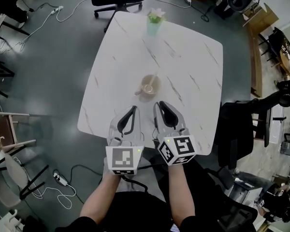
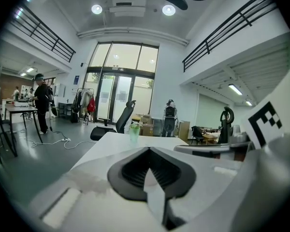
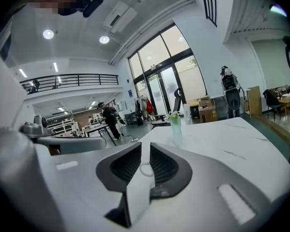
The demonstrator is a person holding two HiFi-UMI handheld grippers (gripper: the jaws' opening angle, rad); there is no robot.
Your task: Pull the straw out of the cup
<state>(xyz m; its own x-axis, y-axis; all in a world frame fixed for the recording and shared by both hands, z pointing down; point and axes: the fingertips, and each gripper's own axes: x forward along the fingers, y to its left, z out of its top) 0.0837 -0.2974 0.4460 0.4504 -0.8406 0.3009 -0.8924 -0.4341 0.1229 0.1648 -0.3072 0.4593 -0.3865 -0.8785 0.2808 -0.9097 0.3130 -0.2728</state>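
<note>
Head view: cup mid counter, straw in it, leans far-right. L hand-held gripper & R hand-held gripper near edge, short of cup.
Left gripper view: L jaws pressed together, nothing held.
Right gripper view: R jaws bit apart, empty, cup seen thru gap.
Tip: pinch straw high, pull along its lean, steady cup.

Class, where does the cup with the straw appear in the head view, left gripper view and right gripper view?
Head view: the cup stands in the middle of the table, near the picture's centre.
Left gripper view: not in it.
Right gripper view: only a pale ring, likely its rim, in the gap between the jaws.
Shared landmark: the green pot at the table's far end, in all three views.
</note>
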